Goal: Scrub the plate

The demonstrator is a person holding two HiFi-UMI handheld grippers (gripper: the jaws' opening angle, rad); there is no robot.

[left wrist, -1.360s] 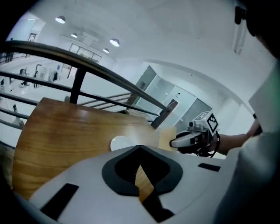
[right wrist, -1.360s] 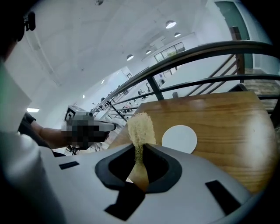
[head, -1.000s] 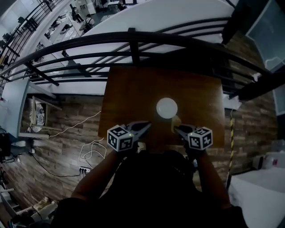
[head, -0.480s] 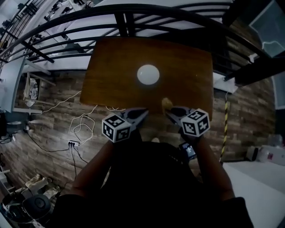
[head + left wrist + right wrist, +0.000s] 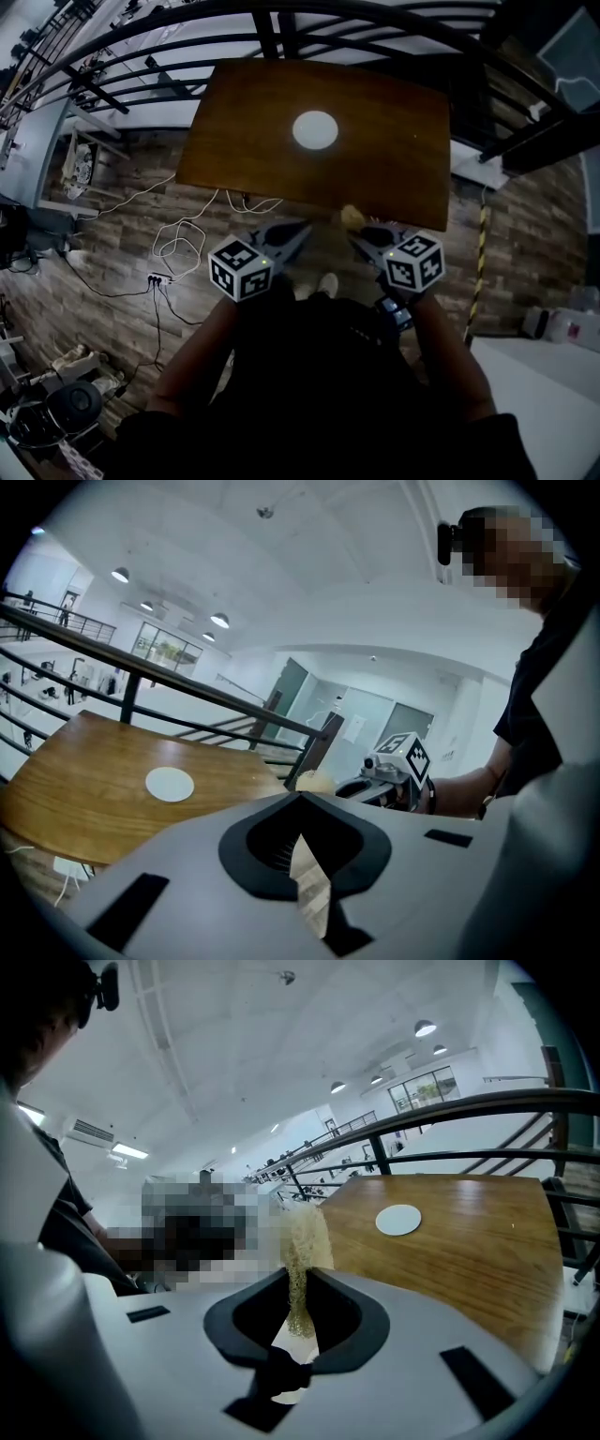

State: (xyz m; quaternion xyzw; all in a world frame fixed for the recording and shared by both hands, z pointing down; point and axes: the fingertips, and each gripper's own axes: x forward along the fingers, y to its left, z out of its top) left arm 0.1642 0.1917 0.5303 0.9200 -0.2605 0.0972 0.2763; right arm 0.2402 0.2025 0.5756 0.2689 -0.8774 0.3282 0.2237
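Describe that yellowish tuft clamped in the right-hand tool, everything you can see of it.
The scrubber is a pale yellow pad of coarse, fibrous-looking stuff. The right gripper is shut on its lower end, so it stands edge-on and pokes out past the jaws. It is held in the air by the near edge of the wooden table, well short of the white plate; nothing else touches it.

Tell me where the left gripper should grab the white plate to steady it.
Probably its near rim. The plate lies flat mid-table, so only the thin edge offers a hold. Come in low and nearly level from the person's side, one jaw over the rim, one under. The left gripper is shut and empty; open it first.
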